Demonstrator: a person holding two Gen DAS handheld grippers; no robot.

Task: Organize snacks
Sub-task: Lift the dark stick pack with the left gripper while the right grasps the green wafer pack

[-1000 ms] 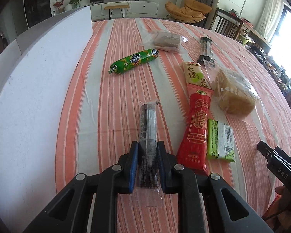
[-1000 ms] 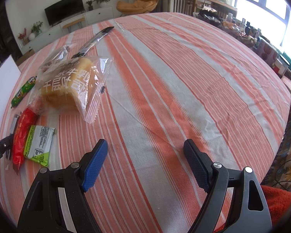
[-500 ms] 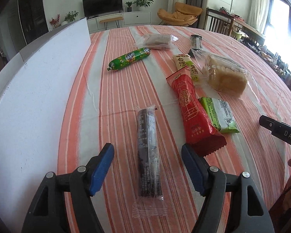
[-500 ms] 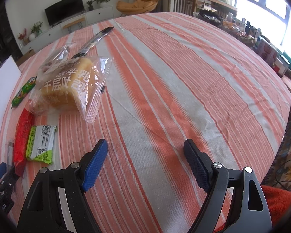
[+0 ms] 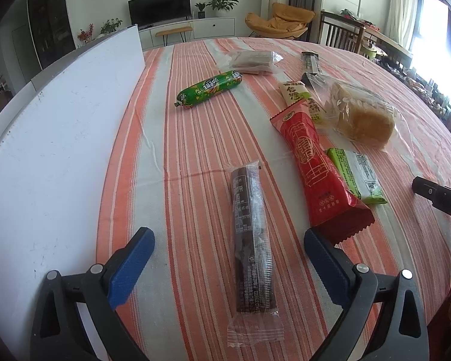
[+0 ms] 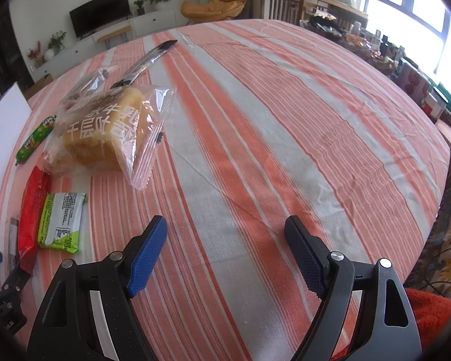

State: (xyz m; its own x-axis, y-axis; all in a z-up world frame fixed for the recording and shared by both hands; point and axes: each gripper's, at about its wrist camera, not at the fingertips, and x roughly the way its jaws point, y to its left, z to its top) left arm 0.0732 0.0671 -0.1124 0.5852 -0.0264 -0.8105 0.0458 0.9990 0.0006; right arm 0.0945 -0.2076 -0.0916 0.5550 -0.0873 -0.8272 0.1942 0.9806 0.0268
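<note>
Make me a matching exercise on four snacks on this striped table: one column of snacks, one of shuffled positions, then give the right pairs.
Snacks:
1. dark bar in clear wrap
2. green sausage
3. bread loaf in clear bag
4. small green packet

Positions:
A. touching the red packet, on its right
B. lying between the open fingers of the left gripper
C. far right, partly on the yellow-labelled stick
D. alone, closest to the white board

Pairs: 1-B, 2-D, 3-C, 4-A
</note>
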